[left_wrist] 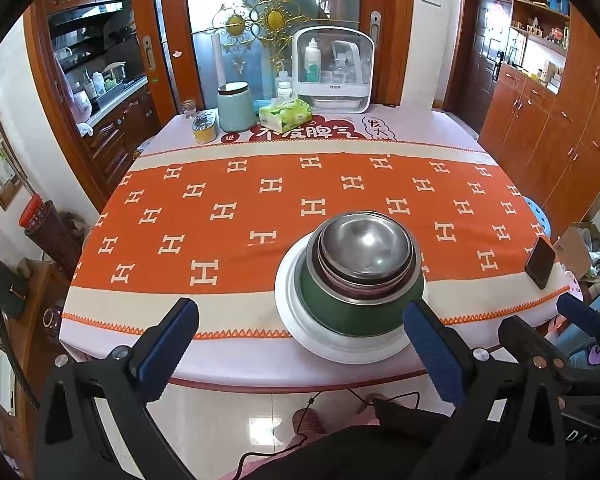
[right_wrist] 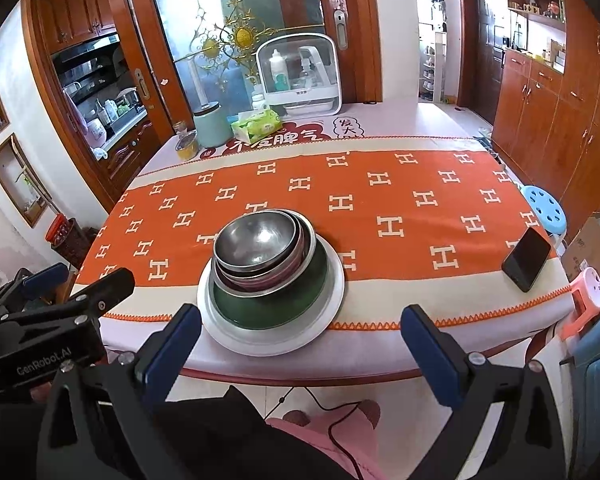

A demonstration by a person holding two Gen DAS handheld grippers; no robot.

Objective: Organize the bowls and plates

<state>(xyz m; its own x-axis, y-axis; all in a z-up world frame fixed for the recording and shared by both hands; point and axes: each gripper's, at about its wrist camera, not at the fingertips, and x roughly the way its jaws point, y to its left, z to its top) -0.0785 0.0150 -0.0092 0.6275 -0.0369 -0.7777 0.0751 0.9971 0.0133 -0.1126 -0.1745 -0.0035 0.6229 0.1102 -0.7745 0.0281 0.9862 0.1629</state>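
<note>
1. Left gripper [left_wrist: 300, 344]: held off the near edge of the counter [left_wrist: 220, 364], blue-padded fingers [left_wrist: 168, 344] spread wide, nothing between them. Its body also shows at the far left of the right wrist view [right_wrist: 52, 312].
2. Far left of counter: small yellow jar [right_wrist: 187, 148], mint-green canister [right_wrist: 212, 128] just beside it, then a green tissue pack [right_wrist: 258, 124].
3. Behind these, a white dome-fronted cabinet [right_wrist: 300, 76] with bottles inside.
4. Centre, near edge: the stack. White plate [right_wrist: 272, 332] lies flat on the orange H-patterned cloth [right_wrist: 380, 200]; green bowl [right_wrist: 268, 308] sits on it; a steel-rimmed bowl nests inside that; top steel bowl [right_wrist: 256, 242] nests highest, tilted slightly leftward. All upright, mouths up.
5. Right gripper [right_wrist: 300, 344]: also off the near edge, stack ahead and slightly left, fingers wide apart, empty.
6. Right edge of counter: black phone [right_wrist: 526, 258], well apart from the stack.
7. Beyond the right edge: blue stool [right_wrist: 544, 208].
</note>
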